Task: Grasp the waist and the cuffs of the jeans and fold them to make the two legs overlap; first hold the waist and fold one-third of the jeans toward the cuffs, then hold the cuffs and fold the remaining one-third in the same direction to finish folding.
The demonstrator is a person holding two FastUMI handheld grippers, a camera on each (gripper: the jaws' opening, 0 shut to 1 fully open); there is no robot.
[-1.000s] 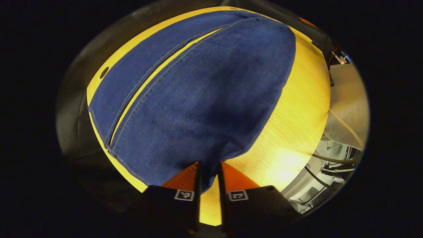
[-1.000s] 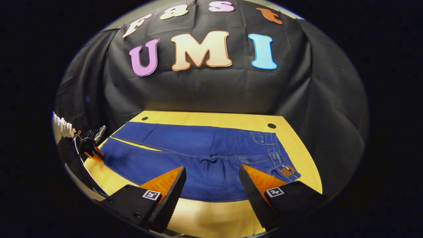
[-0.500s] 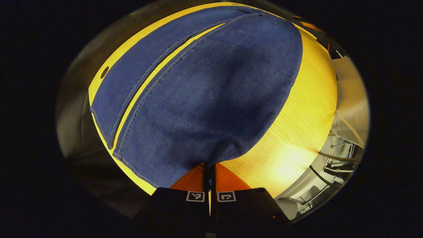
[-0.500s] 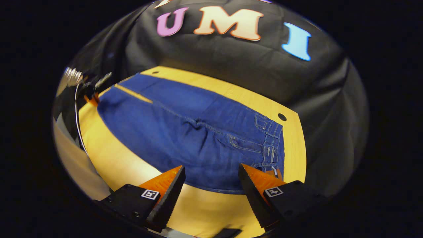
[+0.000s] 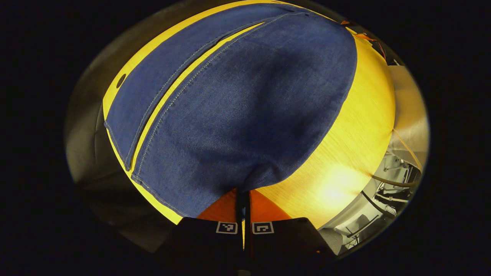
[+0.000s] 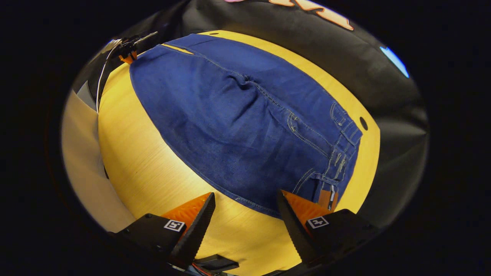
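Observation:
Blue jeans [image 5: 245, 99] lie flat on a yellow wooden table [image 5: 345, 153], legs side by side with a thin gap between them. In the left gripper view my left gripper [image 5: 243, 191] is shut on the near leg's cuff corner, and the cloth puckers at the fingertips. In the right gripper view the jeans [image 6: 238, 122] stretch from the cuffs at top left to the waist [image 6: 337, 157] at lower right. My right gripper [image 6: 245, 203] hangs open just above the near edge of the jeans by the waist, holding nothing. The left gripper [image 6: 128, 48] also appears far off at the cuffs.
The table [image 6: 145, 161] has a bare strip along its near side and a round hole [image 6: 363, 123] beyond the waist. A person's pale sleeve [image 5: 408, 111] lies off the table edge. Black cloth walls the far side.
My left gripper has shut on the cuff. The right gripper has tilted down and moved closer over the waist end, staying open.

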